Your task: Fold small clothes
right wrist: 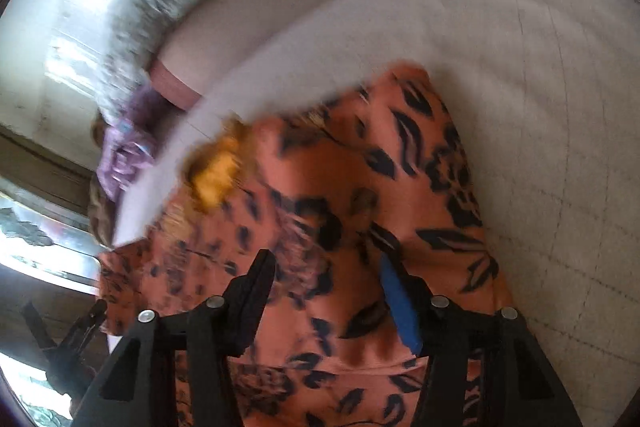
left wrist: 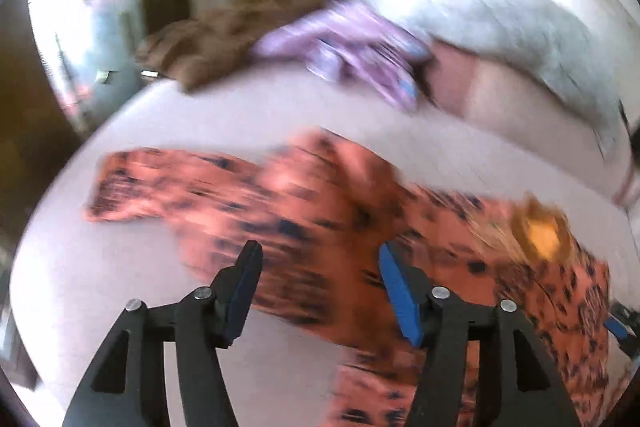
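Orange patterned garment [left wrist: 320, 211] is spread on the bed [left wrist: 120, 267], its length seen crosswise beneath left claw [left wrist: 320, 259] and right claw [right wrist: 326, 271], both spread and empty.

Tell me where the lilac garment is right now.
In the left wrist view the lilac garment lies crumpled at the bed's far edge, between the brown garment and the grey blanket, beyond the orange patterned garment.

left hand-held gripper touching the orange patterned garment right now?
Cannot tell. In the blurred left wrist view the left hand-held gripper stands open over the orange garment, nothing between its fingers, but neither contact nor gap shows.
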